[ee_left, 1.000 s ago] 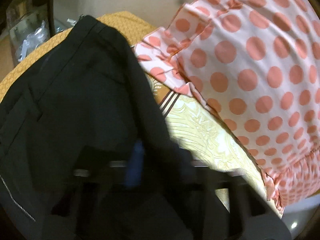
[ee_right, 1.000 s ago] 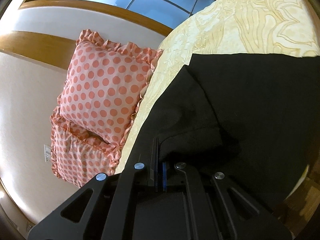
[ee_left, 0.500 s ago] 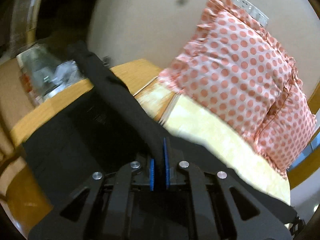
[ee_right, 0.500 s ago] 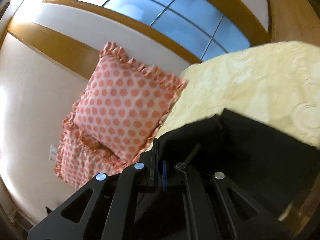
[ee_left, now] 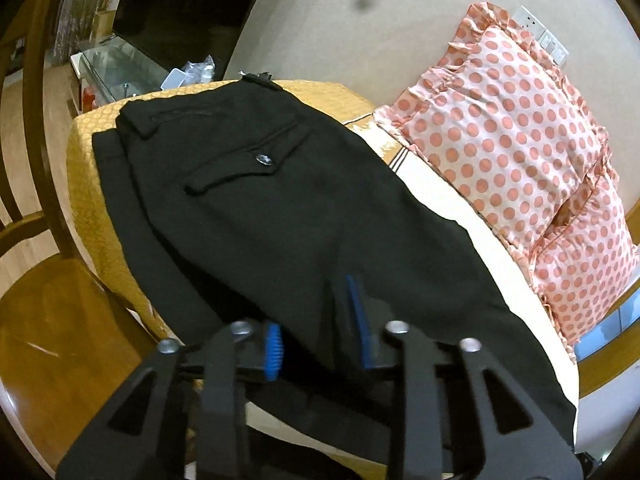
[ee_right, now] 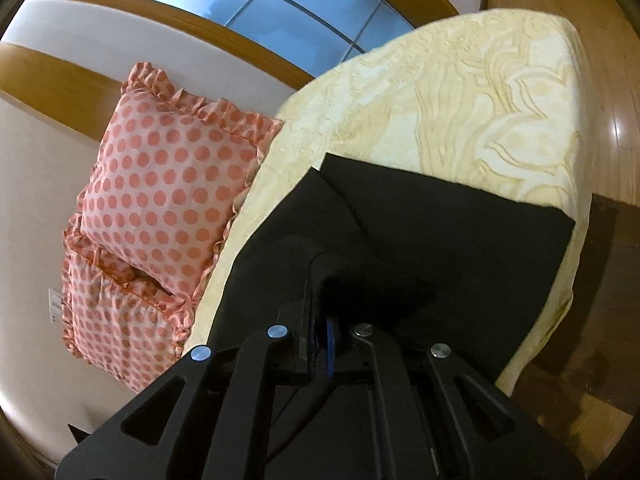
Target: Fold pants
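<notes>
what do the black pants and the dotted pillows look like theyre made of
Black pants: seemingly a matte woven suiting cloth; they drape smoothly without shine and have a flapped, buttoned back pocket.
Dotted pillows: probably a thin cotton or polyester blend with a slight sheen, printed with coral dots and edged with gathered ruffles.

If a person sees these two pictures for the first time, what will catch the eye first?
The black pants lie spread across the yellow bedcover, back pocket button facing up. Beside them, against the wall, stand two pink polka-dot pillows. The left gripper is open over the cloth, while the right gripper pinches a fold.
</notes>
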### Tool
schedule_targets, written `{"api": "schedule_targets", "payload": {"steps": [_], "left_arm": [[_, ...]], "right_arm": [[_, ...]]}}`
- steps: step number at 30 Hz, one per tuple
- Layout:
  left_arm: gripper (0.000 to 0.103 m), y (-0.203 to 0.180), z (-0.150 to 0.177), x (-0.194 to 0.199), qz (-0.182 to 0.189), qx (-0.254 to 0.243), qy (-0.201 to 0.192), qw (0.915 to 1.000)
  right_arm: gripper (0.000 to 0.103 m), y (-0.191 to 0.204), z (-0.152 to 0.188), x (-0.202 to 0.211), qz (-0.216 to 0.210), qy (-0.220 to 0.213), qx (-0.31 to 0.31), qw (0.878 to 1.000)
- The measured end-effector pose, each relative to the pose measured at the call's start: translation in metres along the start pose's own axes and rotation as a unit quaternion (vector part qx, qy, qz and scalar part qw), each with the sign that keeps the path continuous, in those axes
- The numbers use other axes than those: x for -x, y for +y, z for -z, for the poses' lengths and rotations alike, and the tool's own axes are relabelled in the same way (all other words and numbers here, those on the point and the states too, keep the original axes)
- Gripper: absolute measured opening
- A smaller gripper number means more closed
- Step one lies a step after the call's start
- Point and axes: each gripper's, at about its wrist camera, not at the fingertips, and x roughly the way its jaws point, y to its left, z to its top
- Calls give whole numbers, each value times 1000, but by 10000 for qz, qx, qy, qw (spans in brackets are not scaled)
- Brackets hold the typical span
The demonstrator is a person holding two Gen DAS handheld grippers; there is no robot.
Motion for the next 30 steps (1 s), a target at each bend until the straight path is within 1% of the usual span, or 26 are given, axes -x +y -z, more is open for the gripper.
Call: {"api": "schedule_targets", "payload": {"steps": [4, 6, 8, 10, 11, 12, 13, 14, 15, 16, 17, 18, 19, 20, 21, 22, 23, 24, 25, 26, 28, 30], "left_arm": [[38, -2, 1, -4, 85, -57, 27, 9999], [40, -3, 1, -5, 120, -59, 44, 9999], [41, -3, 0, -6, 162, -60, 60, 9998], [41, -5, -1, -7, 200, -78, 67, 9997], [41, -6, -2, -8, 214, -86, 68, 9997], [40, -7, -2, -10, 228, -88, 87, 9997], [34, -7, -3, -11, 240, -94, 115, 9996], [20, -8, -5, -12, 251, -115, 133, 9995], [12, -10, -10, -12, 246, -187, 130, 9994], [10, -12, -14, -11, 302, -232, 125, 9992], [10, -13, -17, -8, 433, -242, 131, 9987], [10, -15, -20, -3, 516, -265, 104, 9983], [10, -16, -21, 1, 527, -343, 56, 9980], [10, -17, -19, 5, 491, -481, 11, 9976], [10, -17, -16, 6, 401, -574, -1, 9975], [10, -15, -13, 5, 339, -612, 17, 9975], [10, -11, -10, 3, 296, -620, 86, 9976], [10, -4, -5, -1, 289, -547, 233, 9978], [10, 1, -3, -5, 297, -468, 329, 9979], [10, 7, 0, -8, 312, -359, 407, 9980], [10, 12, 1, -9, 369, -269, 439, 9980], [10, 11, 1, -6, 370, -318, 399, 9980]], "right_arm": [[14, 2, -1, 1, -74, 56, -18, 10000], [21, 5, 0, 1, -120, 58, 70, 9999], [34, 11, 1, 1, -147, 42, 179, 9997], [38, 18, 3, -1, -58, -23, 353, 9994], [36, 21, 4, -3, 27, -84, 474, 9988], [29, 24, 4, -9, 174, -78, 654, 9977], [3, 26, 3, -15, 311, -43, 785, 9964], [3, 30, -3, -18, 365, -86, 890, 9953], [2, 33, -7, -16, 290, -169, 942, 9950], [2, 42, -14, -8, 105, -350, 1061, 9937], [2, 57, -18, 7, -87, -619, 1305, 9895], [2, 68, -18, 17, -132, -812, 1540, 9846], [2, 77, -15, 29, -8, -1025, 1862, 9771], [2, 83, -11, 36, 251, -1142, 2141, 9698], [2, 82, -6, 38, 564, -1100, 2307, 9651], [2, 69, 0, 34, 885, -885, 2291, 9653], [2, 51, 3, 30, 1096, -641, 2114, 9691], [2, 38, 4, 26, 1215, -470, 1945, 9722], [2, 22, 6, 23, 1261, -317, 1730, 9763], [2, 9, 9, 22, 1225, -262, 1559, 9798], [2, 4, 14, 25, 1167, -335, 1538, 9806], [2, 6, 14, 25, 1183, -335, 1568, 9800]]}}
